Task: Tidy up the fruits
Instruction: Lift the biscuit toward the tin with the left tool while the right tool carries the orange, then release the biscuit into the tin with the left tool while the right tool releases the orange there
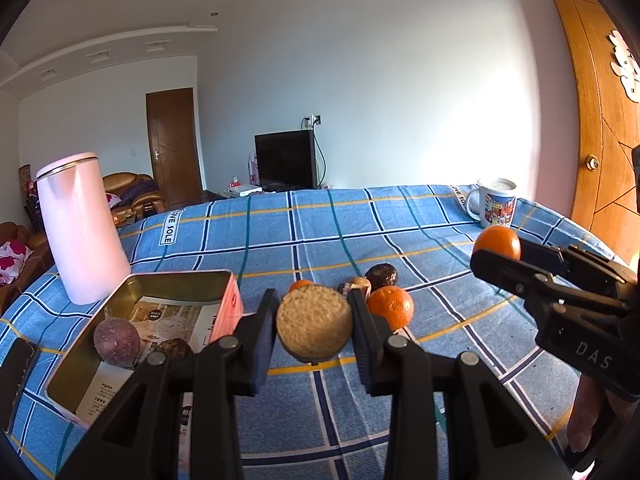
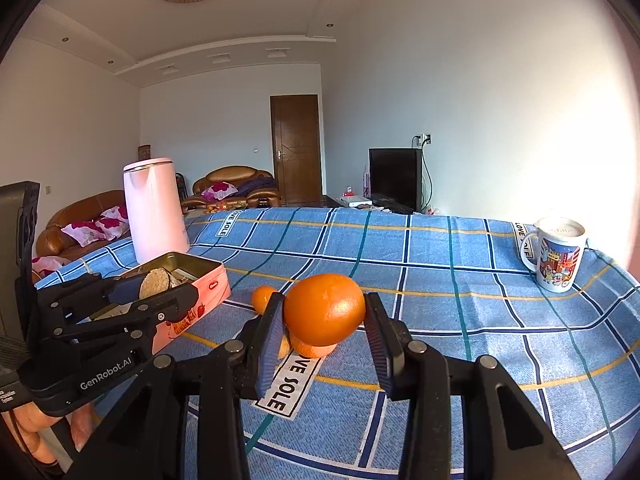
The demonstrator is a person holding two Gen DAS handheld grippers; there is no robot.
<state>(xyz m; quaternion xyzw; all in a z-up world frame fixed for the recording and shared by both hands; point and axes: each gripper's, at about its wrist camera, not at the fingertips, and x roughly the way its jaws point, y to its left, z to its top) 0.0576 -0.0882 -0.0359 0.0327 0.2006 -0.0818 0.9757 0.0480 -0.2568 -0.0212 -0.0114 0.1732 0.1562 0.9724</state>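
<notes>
While our left gripper [image 1: 314, 322] clamps a tan fruit [image 1: 314, 322] beside the tin [image 1: 180, 280] at the table's [image 1: 400, 224] left edge and our right gripper [image 2: 324, 314] clamps an orange [image 2: 324, 314] mid-table, we should lower each gently into the tin before releasing.

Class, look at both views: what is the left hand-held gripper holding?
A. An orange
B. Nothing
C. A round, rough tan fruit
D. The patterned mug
C: the left hand-held gripper grips a rough tan fruit, while the right hand-held gripper holds the orange.
</notes>
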